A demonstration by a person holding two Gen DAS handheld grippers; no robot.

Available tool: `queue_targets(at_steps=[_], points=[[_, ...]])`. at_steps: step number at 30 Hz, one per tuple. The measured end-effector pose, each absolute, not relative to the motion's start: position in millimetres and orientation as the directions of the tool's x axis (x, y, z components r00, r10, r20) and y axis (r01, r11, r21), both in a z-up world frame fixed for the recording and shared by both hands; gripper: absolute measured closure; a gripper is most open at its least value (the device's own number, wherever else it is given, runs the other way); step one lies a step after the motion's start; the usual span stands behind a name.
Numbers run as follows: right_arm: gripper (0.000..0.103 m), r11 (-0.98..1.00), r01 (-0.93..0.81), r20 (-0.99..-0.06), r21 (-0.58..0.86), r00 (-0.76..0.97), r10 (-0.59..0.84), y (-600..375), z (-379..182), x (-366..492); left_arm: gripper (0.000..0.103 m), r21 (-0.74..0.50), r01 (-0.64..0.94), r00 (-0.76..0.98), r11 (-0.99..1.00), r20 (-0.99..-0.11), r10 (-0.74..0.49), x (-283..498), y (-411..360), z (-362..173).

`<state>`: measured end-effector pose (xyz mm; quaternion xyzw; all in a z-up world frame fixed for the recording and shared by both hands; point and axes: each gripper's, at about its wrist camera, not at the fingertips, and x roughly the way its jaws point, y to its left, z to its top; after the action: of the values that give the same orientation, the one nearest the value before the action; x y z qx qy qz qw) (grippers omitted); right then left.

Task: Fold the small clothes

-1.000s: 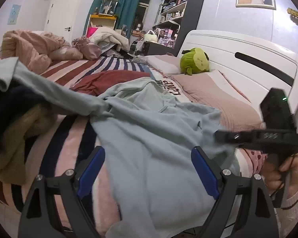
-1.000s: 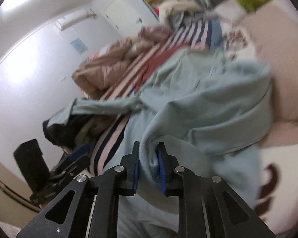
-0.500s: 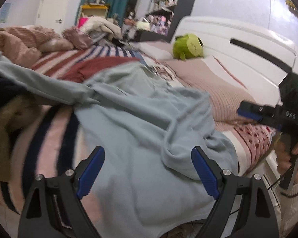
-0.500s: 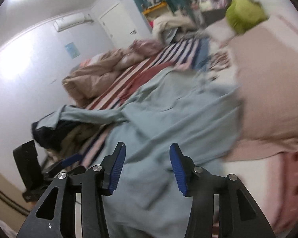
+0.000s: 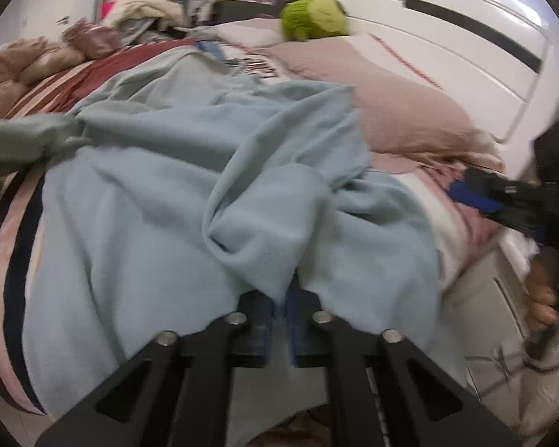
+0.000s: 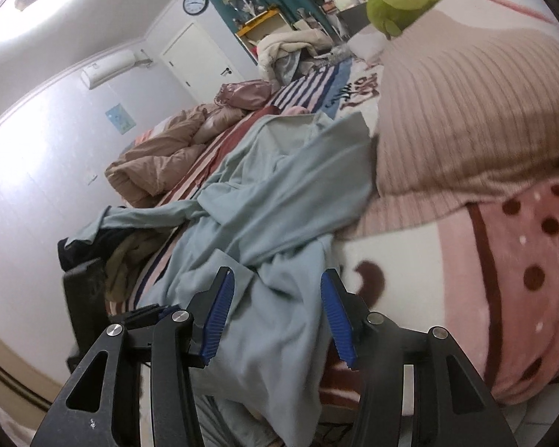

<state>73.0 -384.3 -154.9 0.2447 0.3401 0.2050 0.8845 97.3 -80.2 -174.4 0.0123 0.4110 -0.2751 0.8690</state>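
Note:
A light blue long-sleeved garment (image 5: 149, 186) lies crumpled across the striped bed. One sleeve trails off to the left. My left gripper (image 5: 278, 298) is shut on a raised fold of the cloth near the bed's front edge. The fabric bunches up from between its blue pads. In the right wrist view the same garment (image 6: 279, 186) spreads out ahead. My right gripper (image 6: 277, 309) stands open over its near hem, and the cloth lies below the pads without being pinched. The right gripper (image 5: 473, 193) also shows at the right of the left wrist view, held by a hand (image 5: 544, 298).
A pink ribbed pillow (image 6: 466, 111) and a green plush toy (image 5: 313, 15) lie against the white headboard (image 5: 447, 37). A brown duvet heap (image 6: 156, 164) fills the far side. Dark clothes (image 6: 93, 246) are piled at the left. A polka-dot blanket (image 6: 521, 260) covers the near right corner.
My left gripper came down and forward onto the garment and closed on a fold. My right gripper let go of the cloth it pinched, opened, and shifted toward the pillow side.

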Motion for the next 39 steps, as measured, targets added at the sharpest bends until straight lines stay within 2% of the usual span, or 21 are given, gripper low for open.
queue_targets(at_steps=[5, 9, 12, 14, 15, 16, 19, 24, 30, 32, 33, 39], points=[[0.058, 0.800, -0.183, -0.501, 0.572, 0.694, 0.517, -393, -157, 68, 0.101, -0.153, 0.545, 0.520, 0.824, -0.710, -0.475, 81, -58, -151], [0.058, 0.823, -0.169, -0.518, 0.543, 0.703, 0.486, -391, -157, 67, 0.101, 0.007, 0.474, 0.591, 0.880, -0.743, -0.312, 85, -37, -150], [0.058, 0.867, -0.144, -0.568, 0.478, 0.702, 0.430, -383, -160, 71, 0.099, -0.007, 0.415, 0.604, 0.910, -0.746, -0.282, 91, -19, -153], [0.058, 0.874, -0.139, -0.583, 0.466, 0.695, 0.421, -379, -163, 73, 0.079, -0.025, 0.397, 0.620, 0.917, -0.730, -0.288, 88, -13, -155], [0.058, 0.871, -0.140, -0.585, 0.471, 0.689, 0.428, -377, -164, 74, 0.057, -0.035, 0.390, 0.629, 0.920, -0.720, -0.294, 85, -11, -155], [0.058, 0.868, -0.143, -0.585, 0.476, 0.685, 0.434, -376, -164, 74, 0.045, -0.068, 0.396, 0.634, 0.916, -0.702, -0.326, 83, -8, -154], [0.058, 0.871, -0.149, -0.593, 0.468, 0.678, 0.434, -370, -163, 75, 0.043, -0.174, 0.455, 0.592, 0.873, -0.673, -0.443, 78, -8, -154], [0.058, 0.873, -0.159, -0.609, 0.461, 0.659, 0.441, -361, -166, 78, 0.043, -0.109, 0.482, 0.572, 0.869, -0.712, -0.407, 78, -27, -171], [0.058, 0.871, -0.153, -0.623, 0.467, 0.641, 0.447, -357, -172, 80, 0.045, -0.156, 0.478, 0.586, 0.864, -0.676, -0.446, 93, -35, -175], [0.058, 0.871, -0.151, -0.624, 0.467, 0.642, 0.445, -358, -172, 79, 0.070, -0.182, 0.496, 0.576, 0.849, -0.663, -0.478, 98, -38, -171], [0.058, 0.871, -0.149, -0.623, 0.468, 0.644, 0.445, -359, -171, 79, 0.091, -0.188, 0.500, 0.572, 0.845, -0.660, -0.486, 100, -40, -169], [0.058, 0.869, -0.141, -0.619, 0.474, 0.648, 0.443, -361, -171, 80, 0.094, -0.136, 0.486, 0.613, 0.863, -0.651, -0.448, 118, -65, -146]])
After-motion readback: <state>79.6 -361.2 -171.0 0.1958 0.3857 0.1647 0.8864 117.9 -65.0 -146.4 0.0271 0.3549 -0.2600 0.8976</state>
